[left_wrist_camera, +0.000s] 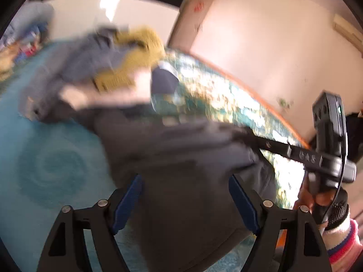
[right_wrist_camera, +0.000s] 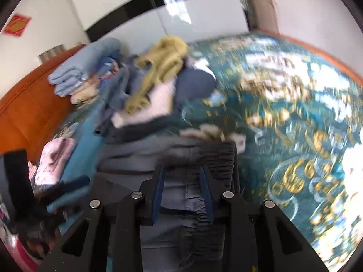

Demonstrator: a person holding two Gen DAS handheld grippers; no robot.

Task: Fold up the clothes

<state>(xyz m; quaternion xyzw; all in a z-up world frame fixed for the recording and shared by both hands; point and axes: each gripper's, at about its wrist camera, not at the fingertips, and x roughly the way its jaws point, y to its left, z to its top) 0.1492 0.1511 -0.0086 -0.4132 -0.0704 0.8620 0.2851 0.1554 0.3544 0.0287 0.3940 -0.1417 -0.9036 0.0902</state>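
Dark trousers [right_wrist_camera: 199, 158] lie on the bed [right_wrist_camera: 295, 113], elastic waistband toward the patterned side, just in front of the heap of unfolded clothes [right_wrist_camera: 149, 86]. Both views are motion-blurred, so edges are soft. Right gripper [right_wrist_camera: 183, 192] has its jaws narrowed over the gathered waistband; cloth sits between the blue pads, so it looks clamped on the trousers, though blur hides actual contact. In the left wrist view the same trousers [left_wrist_camera: 181, 170] spread between the jaws of the left gripper [left_wrist_camera: 186, 201], which stand wide apart, nothing pinched. The right gripper [left_wrist_camera: 283, 149] reaches into the cloth from the bed's orange-edged side.

Handling guess: soft, limp, light fabric, not slippery, nothing fragile; it will sag and bunch wherever unsupported. The ribbed waistband is the thickest part and the best grip point. Left should take the other waistband corner or a leg hem so the piece can be pulled flat.

Folded stack [right_wrist_camera: 77, 74] sits near the headboard [right_wrist_camera: 27, 104].
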